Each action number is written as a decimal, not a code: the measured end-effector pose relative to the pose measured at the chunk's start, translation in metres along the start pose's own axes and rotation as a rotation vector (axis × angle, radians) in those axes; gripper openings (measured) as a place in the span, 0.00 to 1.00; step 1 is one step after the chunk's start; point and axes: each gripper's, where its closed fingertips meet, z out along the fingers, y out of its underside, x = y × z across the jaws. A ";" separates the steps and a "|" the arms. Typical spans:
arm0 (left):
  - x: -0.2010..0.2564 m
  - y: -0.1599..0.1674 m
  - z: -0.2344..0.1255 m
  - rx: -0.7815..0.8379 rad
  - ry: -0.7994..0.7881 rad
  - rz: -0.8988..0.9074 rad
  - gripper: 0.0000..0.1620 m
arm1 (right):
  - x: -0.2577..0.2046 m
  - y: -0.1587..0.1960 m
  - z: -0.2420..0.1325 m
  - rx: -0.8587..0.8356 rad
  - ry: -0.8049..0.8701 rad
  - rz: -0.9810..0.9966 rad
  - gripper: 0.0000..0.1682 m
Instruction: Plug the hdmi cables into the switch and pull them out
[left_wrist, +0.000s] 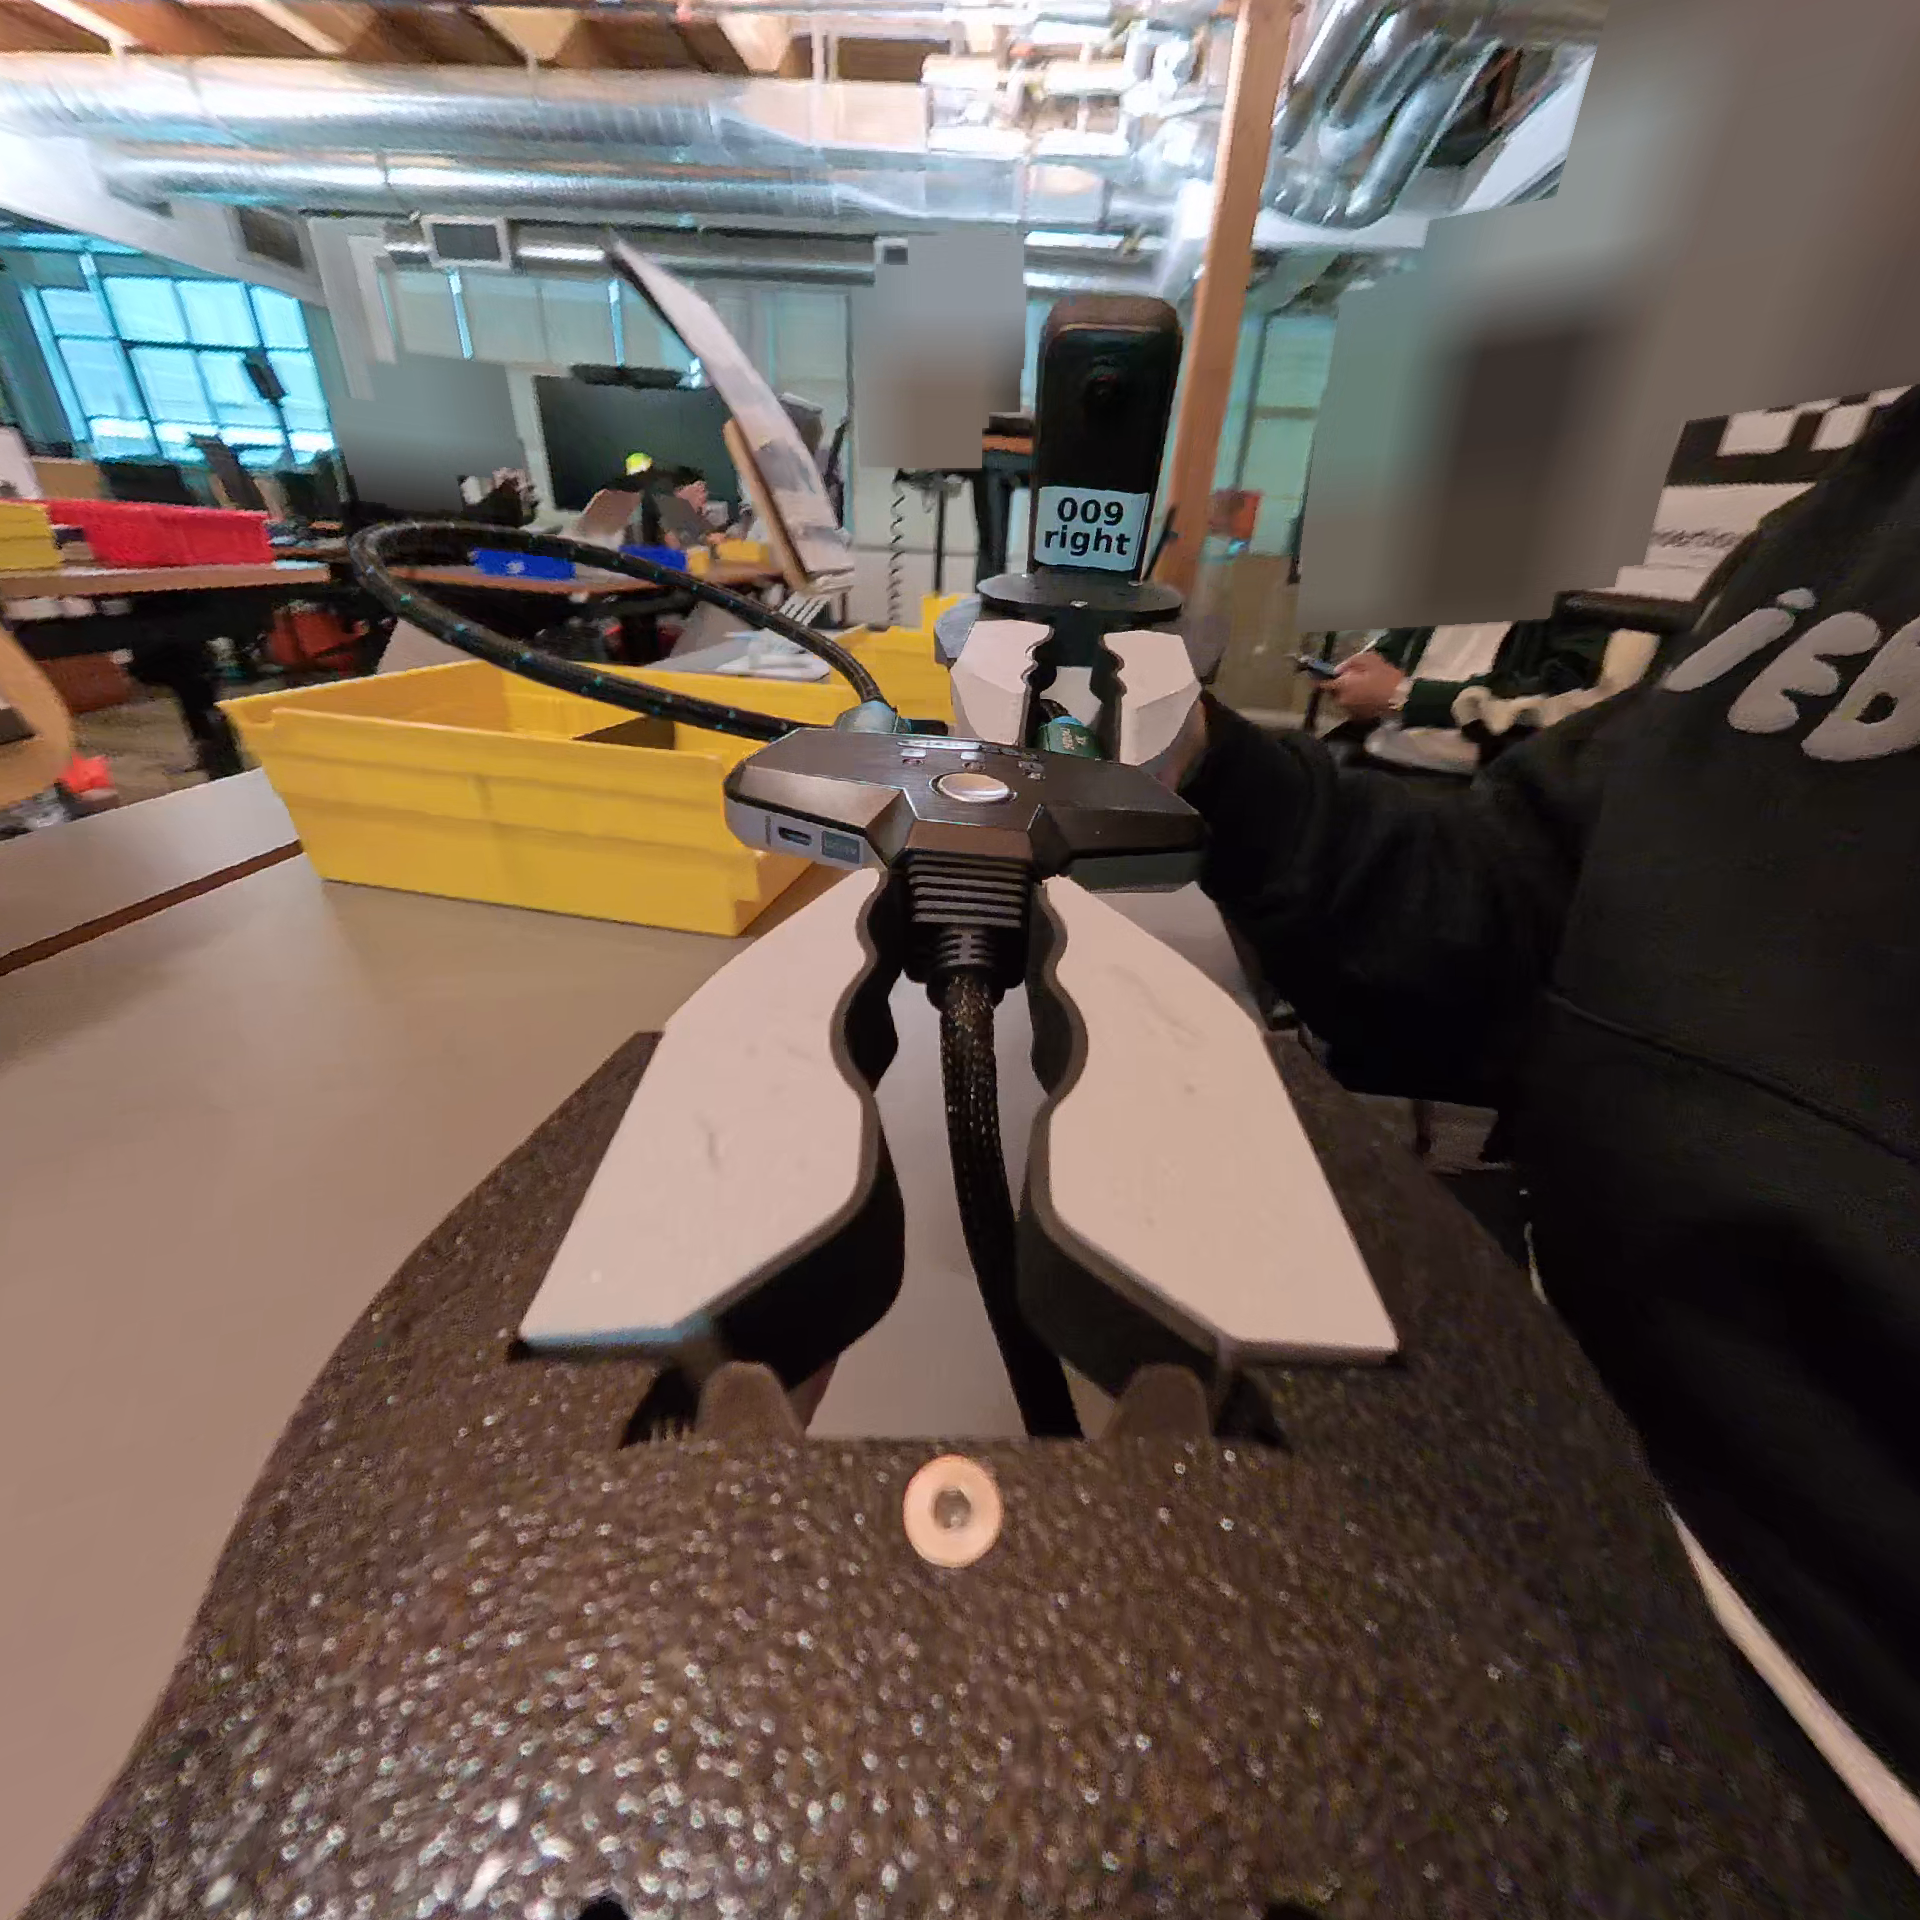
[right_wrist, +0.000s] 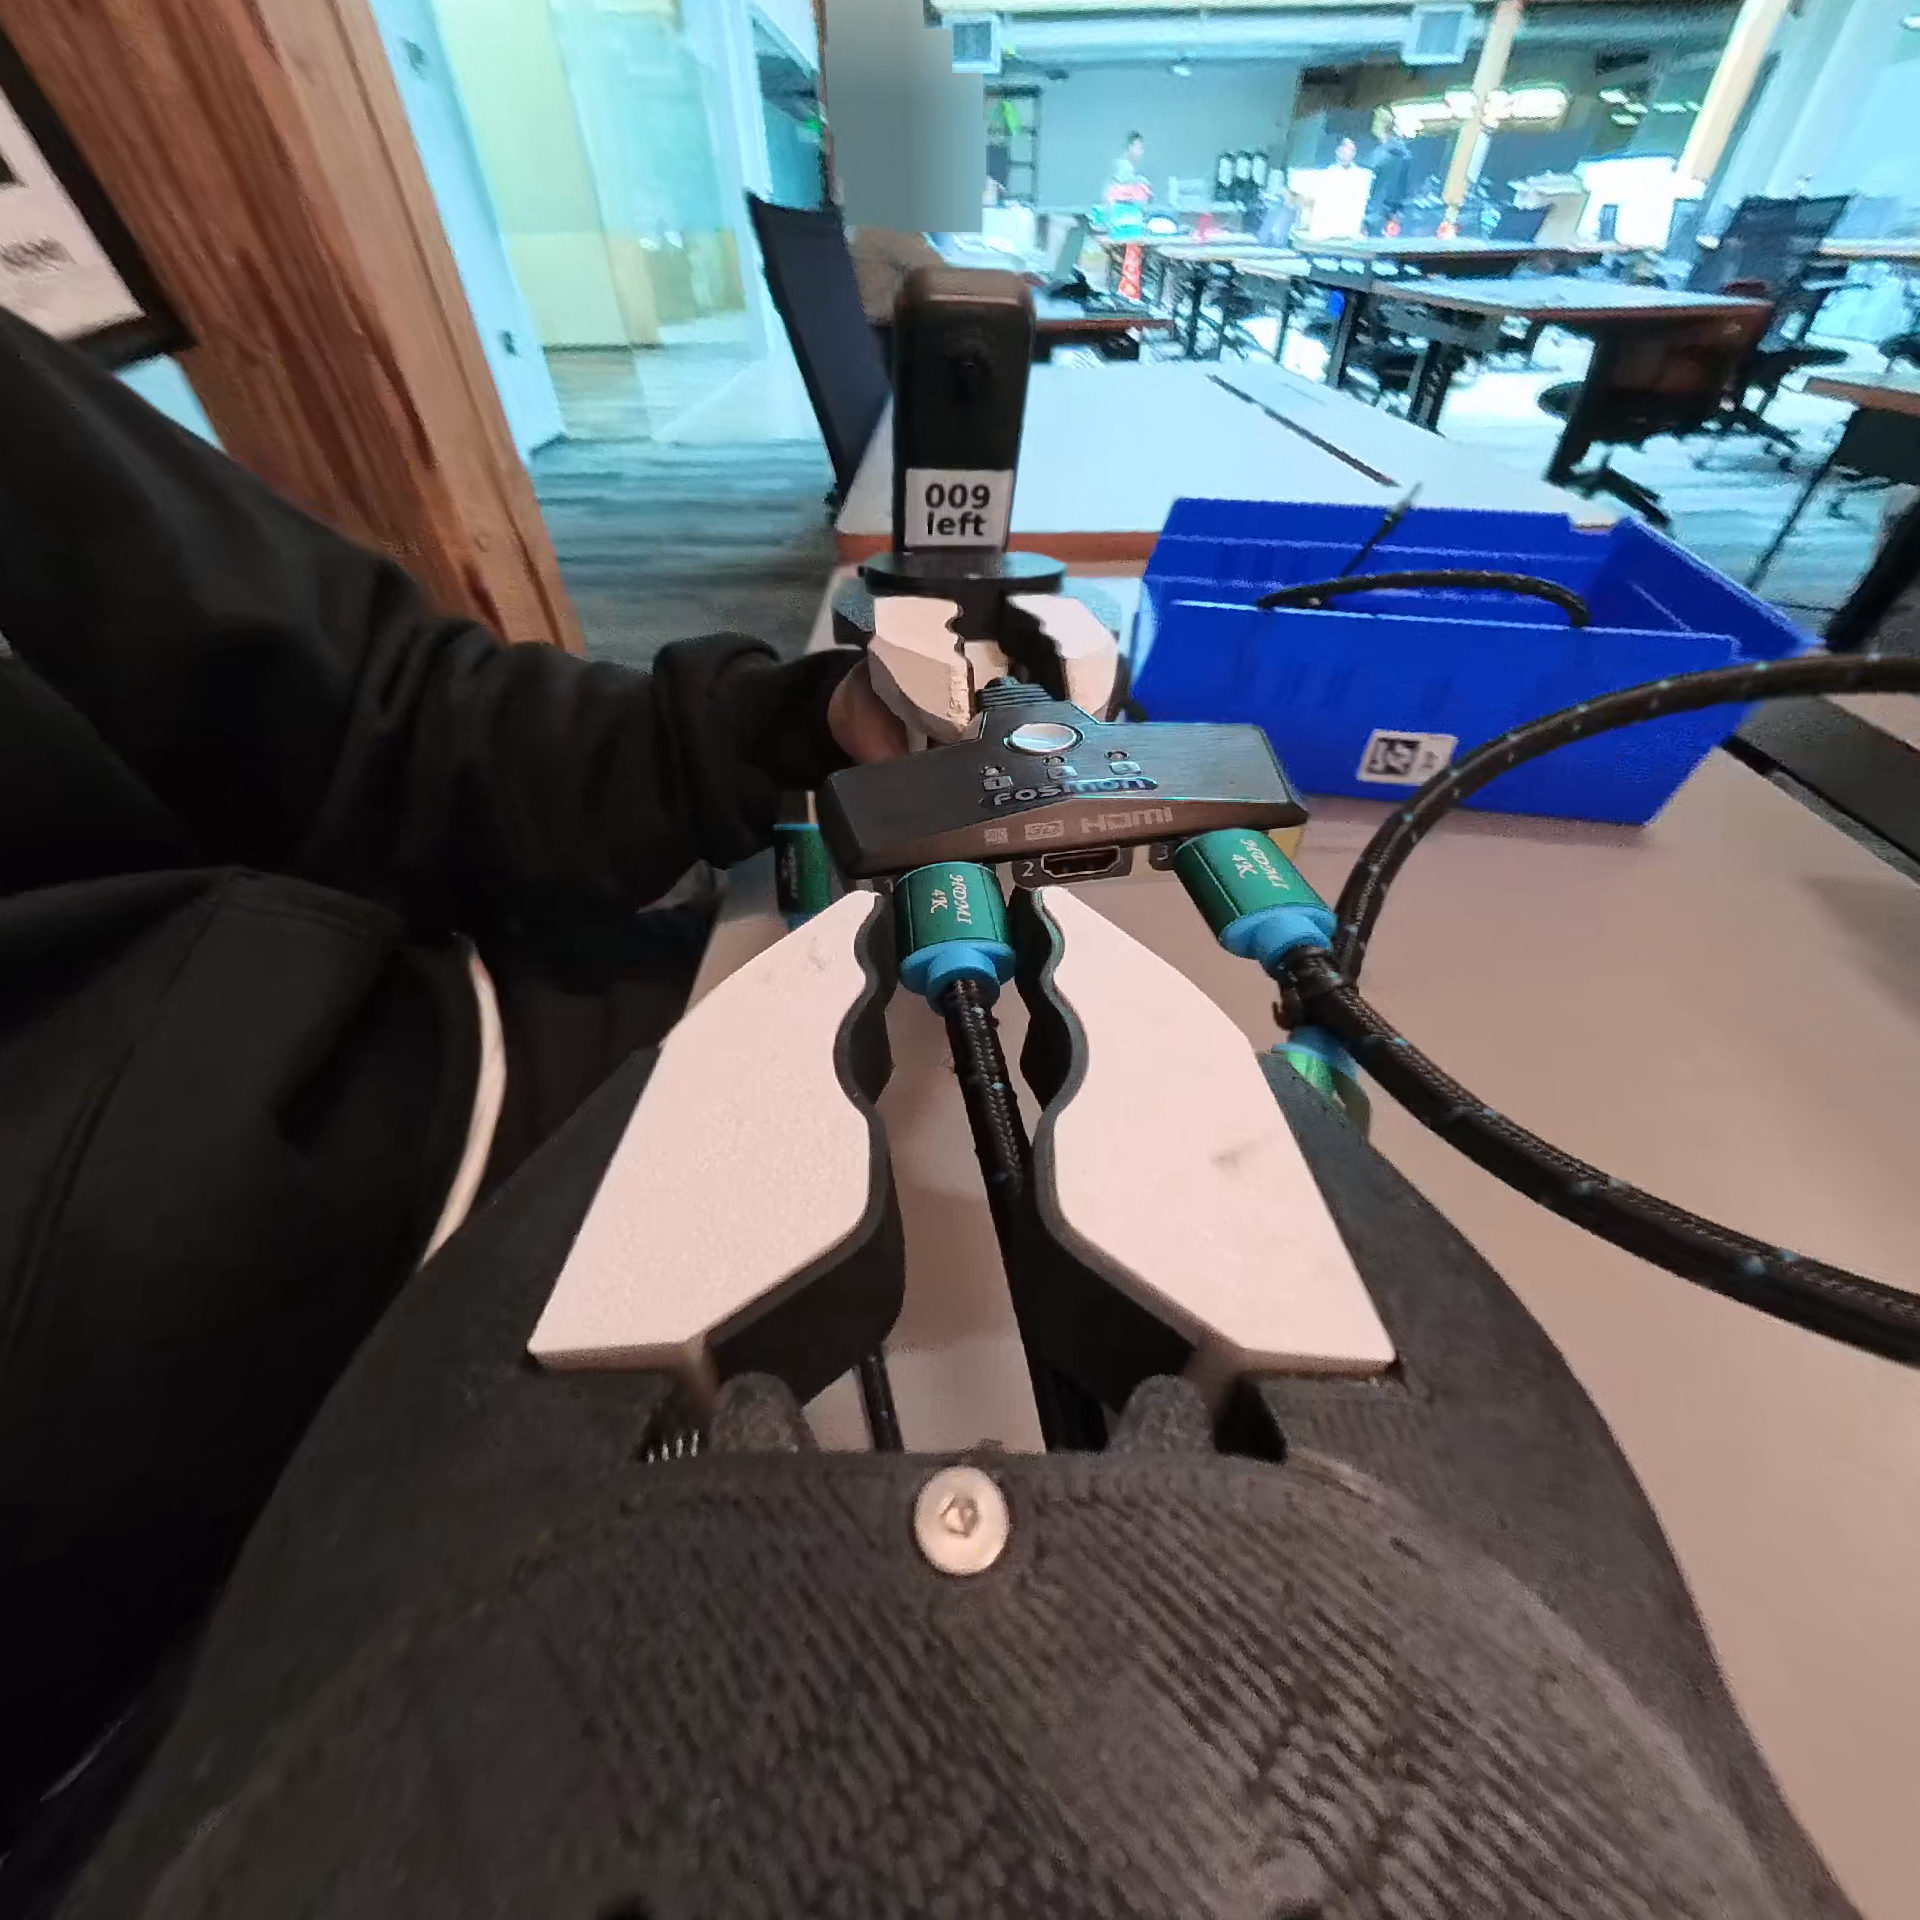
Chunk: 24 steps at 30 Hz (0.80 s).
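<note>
- Black and shiny, the switch (left_wrist: 966, 805) is held up in the air between the two claws, above the grey counter (left_wrist: 312, 1039).
- The left claw (left_wrist: 964, 914) is closed on the ribbed black neck at the back of the switch. A thick black woven cord (left_wrist: 982, 1122) runs from that neck back between its white fingers (left_wrist: 727, 1143).
- The right claw (right_wrist: 951, 925) comes at the switch from the other side. It is closed on a green plug (right_wrist: 951, 914) that sits in the first hole on the front of the switch. Its black cable (right_wrist: 987, 1122) runs back between the white fingers (right_wrist: 727, 1143).
- The middle hole (right_wrist: 1081, 862) on the front has nothing in it.
- A second green plug (right_wrist: 1247, 883) sits in the hole to the right of the right claw — its cable (right_wrist: 1558, 1174) makes a big loop out to the right.
- A yellow bin (left_wrist: 499, 790) rests on the counter to the left of the left claw and a bit beyond it.
- A blue bin (right_wrist: 1455, 644) rests on the counter beyond the right claw, off to its right.
- A person's black sleeve (right_wrist: 468, 748) reaches to the left claw's handle.
</note>
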 end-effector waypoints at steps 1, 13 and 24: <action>0.002 -0.001 -0.002 -0.030 -0.022 0.015 0.14 | -0.001 0.000 0.001 0.011 -0.023 -0.005 0.14; 0.018 0.017 0.019 -0.143 -0.109 0.076 0.14 | -0.005 0.019 -0.027 -0.105 -0.144 -0.024 0.14; 0.025 0.023 0.032 -0.164 -0.094 0.056 0.14 | -0.008 0.026 -0.043 -0.088 -0.160 -0.001 0.13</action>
